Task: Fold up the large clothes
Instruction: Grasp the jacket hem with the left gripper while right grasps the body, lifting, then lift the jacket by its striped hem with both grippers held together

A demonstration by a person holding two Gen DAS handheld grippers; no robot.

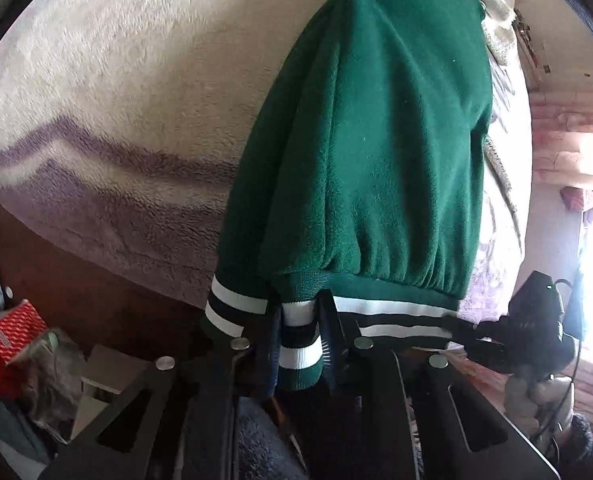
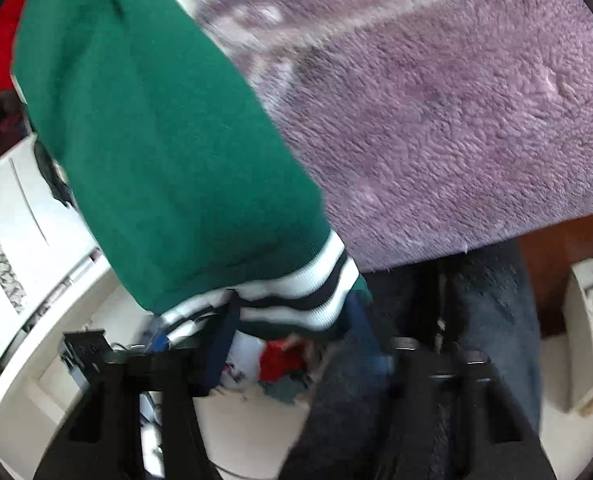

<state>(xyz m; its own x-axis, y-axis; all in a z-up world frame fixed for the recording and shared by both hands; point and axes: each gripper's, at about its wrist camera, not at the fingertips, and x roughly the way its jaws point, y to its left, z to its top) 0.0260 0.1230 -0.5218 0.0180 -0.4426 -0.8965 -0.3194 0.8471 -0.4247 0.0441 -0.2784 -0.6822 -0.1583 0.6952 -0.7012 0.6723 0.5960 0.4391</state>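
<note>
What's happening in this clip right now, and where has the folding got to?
A person is working a green fleece jacket with two handheld grippers. The left gripper is clamped on its striped ribbed hem, and the right gripper pinches the same striped band further along. The jacket hangs from both grips above a cream and purple blanket. No finished fold shows yet.

The green jacket (image 1: pixel 368 128) runs off the top edge in the left wrist view, so its collar end is unseen. Its striped hem (image 1: pixel 296 336) covers the left gripper's (image 1: pixel 298 344) pads. In the right wrist view, motion blur smears the striped hem (image 2: pixel 296 296) and the red clutter (image 2: pixel 282 360) below the hem is unreadable.
</note>
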